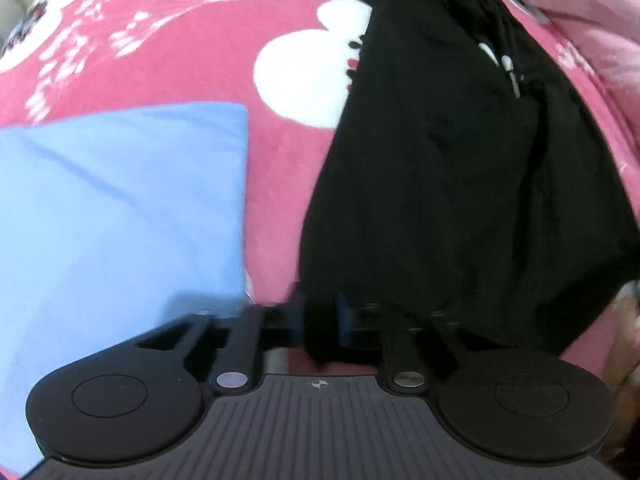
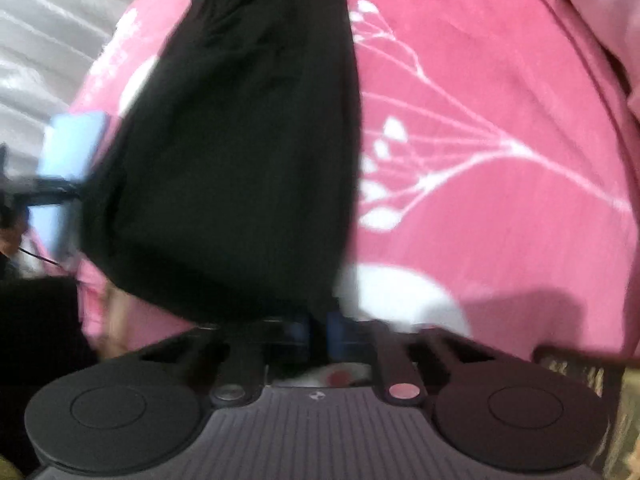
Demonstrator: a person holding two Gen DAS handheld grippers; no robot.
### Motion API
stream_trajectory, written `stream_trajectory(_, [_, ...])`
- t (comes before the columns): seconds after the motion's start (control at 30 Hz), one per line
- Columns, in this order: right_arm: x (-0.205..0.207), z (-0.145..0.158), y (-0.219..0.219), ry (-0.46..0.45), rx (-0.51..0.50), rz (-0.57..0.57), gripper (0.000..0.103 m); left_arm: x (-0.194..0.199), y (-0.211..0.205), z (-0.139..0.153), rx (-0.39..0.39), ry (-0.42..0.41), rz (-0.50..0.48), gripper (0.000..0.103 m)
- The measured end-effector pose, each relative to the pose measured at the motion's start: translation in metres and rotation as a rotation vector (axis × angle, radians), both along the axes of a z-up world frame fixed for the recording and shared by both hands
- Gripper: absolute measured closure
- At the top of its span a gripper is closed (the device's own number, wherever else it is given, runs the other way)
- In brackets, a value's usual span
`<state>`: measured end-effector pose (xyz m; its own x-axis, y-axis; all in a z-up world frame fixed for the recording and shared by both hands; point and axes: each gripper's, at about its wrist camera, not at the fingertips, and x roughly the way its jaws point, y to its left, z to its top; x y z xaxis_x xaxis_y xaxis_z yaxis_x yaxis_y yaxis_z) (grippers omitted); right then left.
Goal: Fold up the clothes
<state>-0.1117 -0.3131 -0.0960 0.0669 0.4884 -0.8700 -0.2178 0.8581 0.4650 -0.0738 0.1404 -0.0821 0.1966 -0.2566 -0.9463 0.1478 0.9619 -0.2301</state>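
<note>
A black garment (image 1: 440, 184) lies on a pink bedsheet (image 1: 168, 60) that has white prints of flowers and round shapes. In the left wrist view the garment fills the right half of the frame, from the top edge down to the gripper at the bottom. A small white mark is visible on the cloth in the upper right part, but it is too blurred to read.

The left gripper (image 1: 320, 320) is at the bottom centre of its view. Its blue pads are pressed together on the near edge of the black garment, so the jaws are clamped on the cloth. To the left, a light blue folded cloth (image 1: 120, 208) lies flat on the sheet, filling the lower left of the frame. It is just beside the garment, with a strip of pink sheet between them.

In the right wrist view the garment (image 2: 240, 160) takes the left and middle part of the frame and narrows toward the top. The right gripper (image 2: 318, 334) is at the bottom centre, and its jaws are also closed on the lower edge of the same garment. The picture is blurred here. At the left edge the light blue cloth (image 2: 72, 148) shows again, partly behind the garment. The sheet (image 2: 500, 140) fills the right side.
</note>
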Motion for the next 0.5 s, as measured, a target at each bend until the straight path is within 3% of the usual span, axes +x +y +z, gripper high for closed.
stream_trajectory(0.1, [0.006,0.022,-0.013,0.000,0.147,-0.075,0.097,-0.001,0.013,0.028,-0.151,0.009,0.107,0.099])
stream_trajectory(0.23, [0.098,0.078,-0.003,-0.094,0.210,-0.123,0.098,0.063,0.035,0.088,-0.306,-0.149,0.284,0.100])
stream_trajectory(0.3, [0.162,0.125,0.008,-0.207,0.225,-0.167,0.098,0.113,0.038,0.129,-0.306,-0.269,0.358,0.100])
stream_trajectory(0.37, [0.214,0.197,0.017,-0.424,0.228,-0.216,0.098,0.158,0.044,0.179,-0.335,-0.396,0.443,0.100])
stream_trajectory(0.43, [0.242,0.273,0.015,-0.614,0.295,-0.277,0.098,0.183,0.058,0.243,-0.415,-0.542,0.536,0.100])
stream_trajectory(0.5, [0.243,0.342,0.008,-0.774,0.371,-0.309,0.098,0.181,0.069,0.309,-0.471,-0.734,0.567,0.100])
